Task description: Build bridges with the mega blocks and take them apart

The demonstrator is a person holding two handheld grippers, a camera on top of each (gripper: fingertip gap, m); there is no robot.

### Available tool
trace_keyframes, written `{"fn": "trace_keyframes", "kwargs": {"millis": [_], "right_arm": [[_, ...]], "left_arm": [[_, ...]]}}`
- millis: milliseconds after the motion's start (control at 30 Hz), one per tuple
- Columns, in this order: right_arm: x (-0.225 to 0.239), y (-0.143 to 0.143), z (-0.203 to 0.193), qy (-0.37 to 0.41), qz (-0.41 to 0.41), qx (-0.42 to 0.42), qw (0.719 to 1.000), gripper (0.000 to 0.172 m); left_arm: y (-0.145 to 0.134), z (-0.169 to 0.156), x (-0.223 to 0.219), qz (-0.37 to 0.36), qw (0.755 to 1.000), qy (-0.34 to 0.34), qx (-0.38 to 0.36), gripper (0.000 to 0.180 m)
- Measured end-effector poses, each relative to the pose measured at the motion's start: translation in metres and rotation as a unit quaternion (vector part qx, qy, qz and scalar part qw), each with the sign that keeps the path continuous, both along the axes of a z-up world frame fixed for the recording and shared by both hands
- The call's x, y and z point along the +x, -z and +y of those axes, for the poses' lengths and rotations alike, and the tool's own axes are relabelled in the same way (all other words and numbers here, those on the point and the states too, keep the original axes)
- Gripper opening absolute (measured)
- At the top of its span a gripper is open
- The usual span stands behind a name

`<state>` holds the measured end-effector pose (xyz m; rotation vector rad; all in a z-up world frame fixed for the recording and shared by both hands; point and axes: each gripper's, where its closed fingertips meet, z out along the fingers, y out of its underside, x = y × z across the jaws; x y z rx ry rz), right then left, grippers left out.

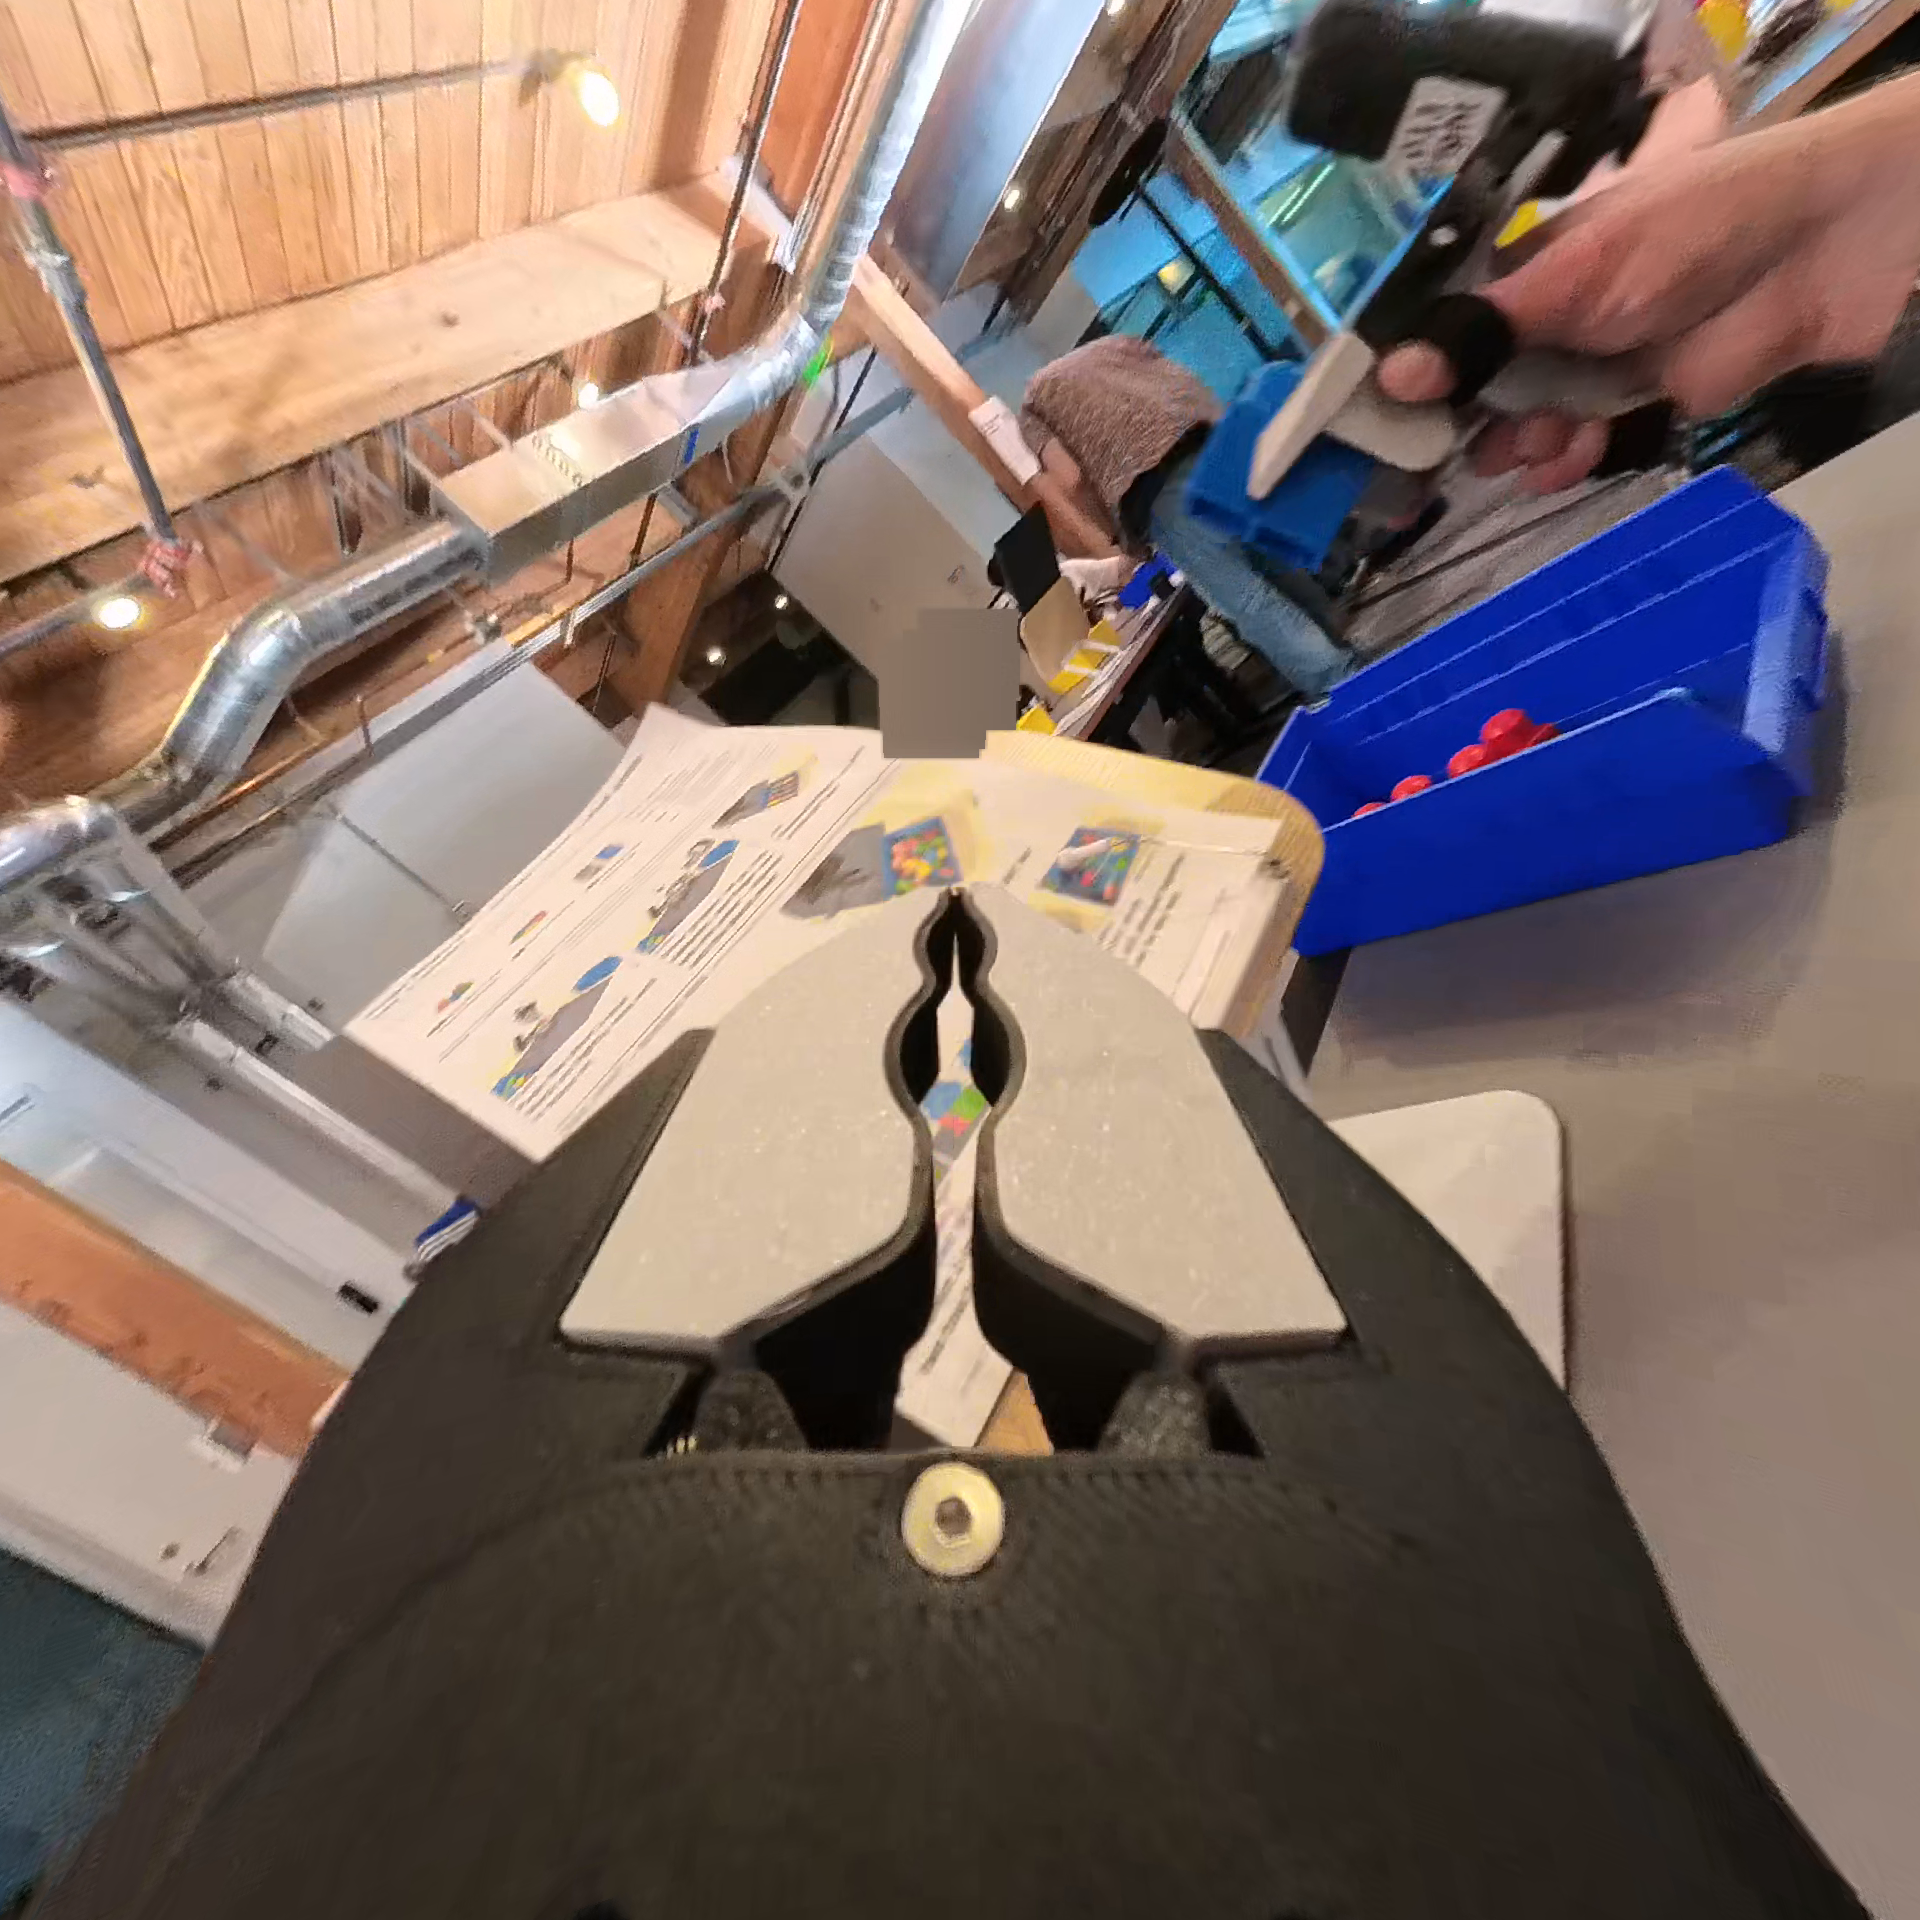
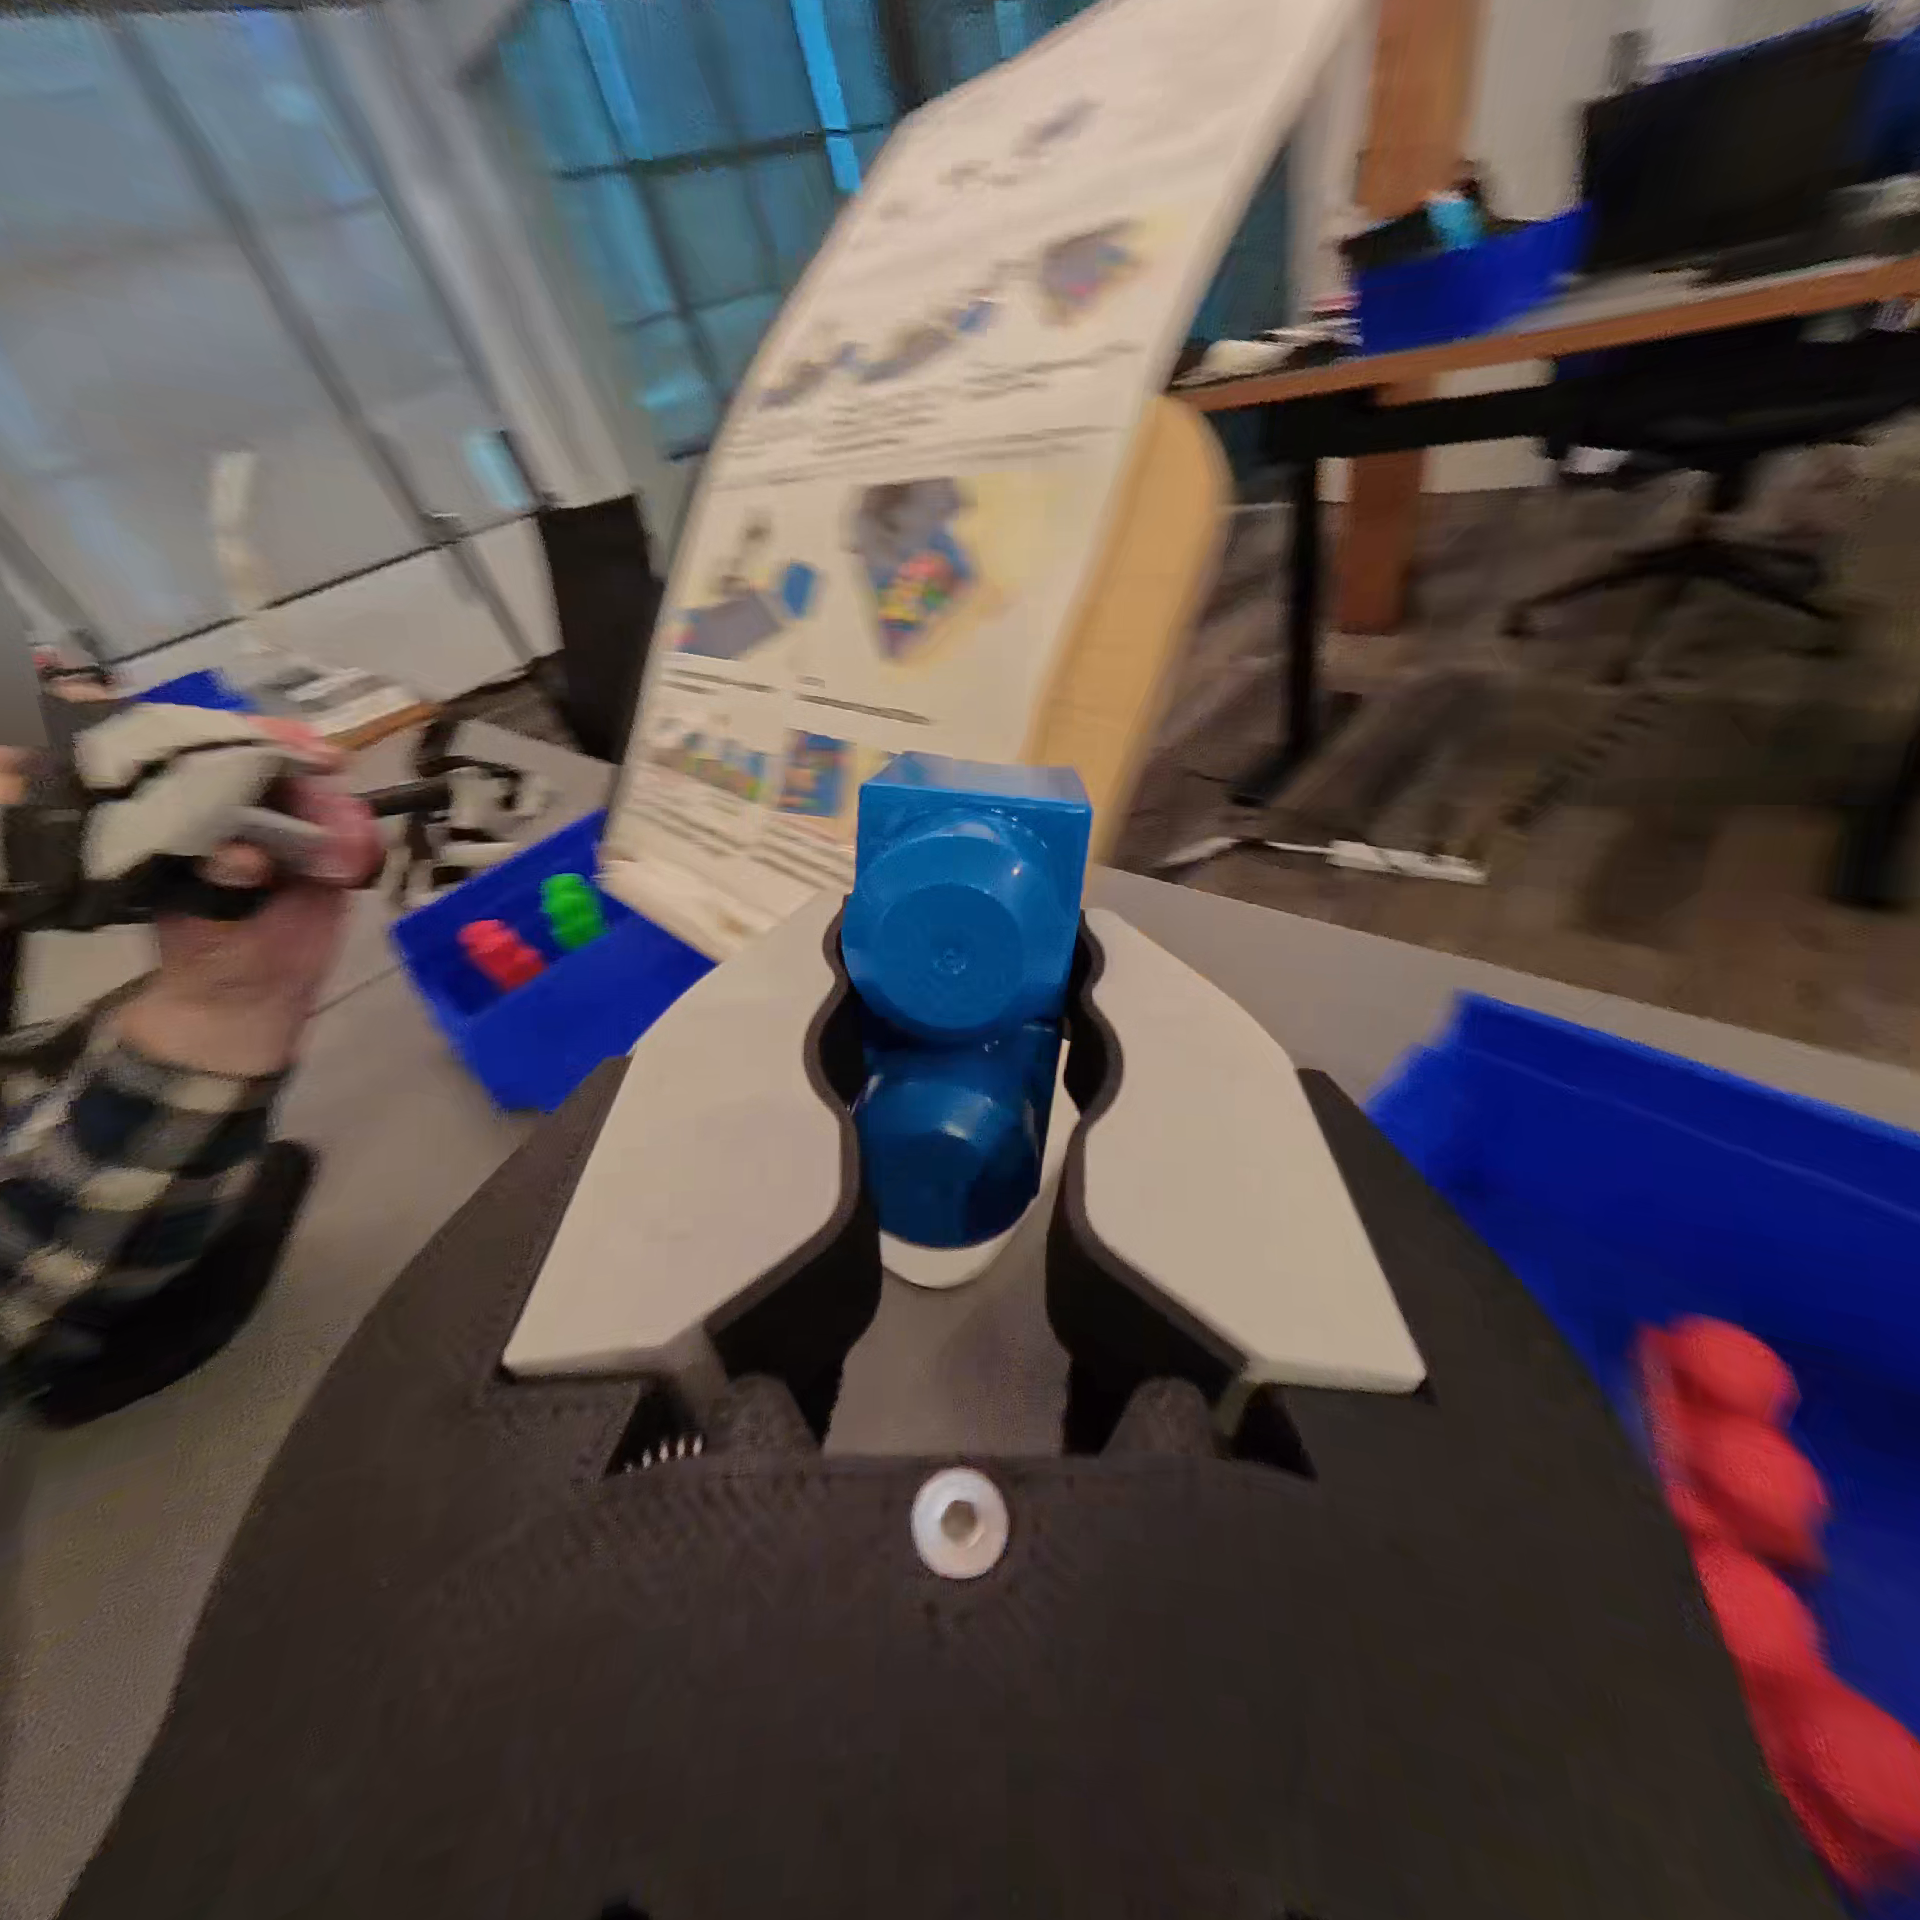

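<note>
My left gripper (image 1: 956, 899) is shut, its fingertips touching with nothing between them; it is lifted and tilted, pointing at a leaning instruction board (image 1: 831, 883). My right gripper (image 2: 961, 925) is shut on a blue mega block (image 2: 971, 831), studs facing the camera, both pads pressing its sides, held above the grey table (image 2: 1299, 966). In the left wrist view the right gripper (image 1: 1309, 436) shows at the top right in a person's hand, carrying the blue block (image 1: 1247, 499). The left gripper shows blurred at the left of the right wrist view (image 2: 177, 790).
A blue bin (image 1: 1558, 862) with red blocks (image 1: 1496, 743) stands right of the board. In the right wrist view a blue bin (image 2: 540, 1029) holds a red block (image 2: 499, 951) and a green block (image 2: 571, 909); another blue bin (image 2: 1662, 1143) with red blocks (image 2: 1745, 1507) is near right. A white mat (image 1: 1475, 1195) lies on the table. Tip to tip, the grippers are about 30 centimeters apart.
</note>
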<state>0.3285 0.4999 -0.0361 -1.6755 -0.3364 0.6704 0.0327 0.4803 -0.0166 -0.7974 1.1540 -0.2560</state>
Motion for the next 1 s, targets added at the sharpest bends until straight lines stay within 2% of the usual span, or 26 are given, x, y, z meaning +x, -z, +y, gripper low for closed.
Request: {"fn": "trace_keyframes", "kwargs": {"millis": [67, 200, 400, 433, 467, 500, 600, 667, 800, 1000], "right_arm": [[0.042, 0.025, 0.011, 0.066, -0.020, -0.032, 0.997, 0.038], [0.100, 0.081, 0.024, 0.144, -0.020, -0.108, 0.984, 0.038], [0.139, 0.135, 0.031, 0.221, -0.043, -0.181, 0.957, 0.038], [0.143, 0.143, 0.032, 0.226, -0.045, -0.197, 0.953, 0.043], [0.152, 0.150, 0.033, 0.248, -0.060, -0.204, 0.945, 0.071], [0.160, 0.152, 0.033, 0.268, -0.072, -0.202, 0.939, 0.077], [0.164, 0.139, 0.032, 0.278, -0.049, -0.176, 0.943, 0.080], [0.163, 0.127, 0.029, 0.282, -0.062, -0.162, 0.944, 0.080], [0.148, 0.091, 0.025, 0.271, -0.066, -0.113, 0.954, 0.073], [0.123, 0.057, 0.021, 0.259, -0.085, -0.073, 0.959, 0.071]], "left_arm": [[-0.005, 0.010, -0.013, -0.007, 1.000, -0.024, -0.004, 0.000], [-0.010, 0.025, -0.034, -0.006, 0.998, -0.059, -0.007, 0.000], [-0.012, 0.041, -0.054, -0.010, 0.996, -0.083, -0.024, 0.000], [-0.011, 0.043, -0.056, -0.008, 0.996, -0.086, -0.025, 0.000], [-0.010, 0.044, -0.057, -0.005, 0.996, -0.089, -0.027, 0.000], [-0.009, 0.046, -0.058, -0.002, 0.995, -0.094, -0.029, 0.000], [-0.008, 0.052, -0.064, 0.002, 0.994, -0.104, -0.034, 0.000], [-0.007, 0.056, -0.069, 0.004, 0.993, -0.110, -0.048, 0.001], [-0.006, 0.064, -0.083, 0.011, 0.991, -0.118, -0.065, 0.009], [-0.003, 0.077, -0.111, 0.029, 0.984, -0.146, -0.094, 0.022]]}}
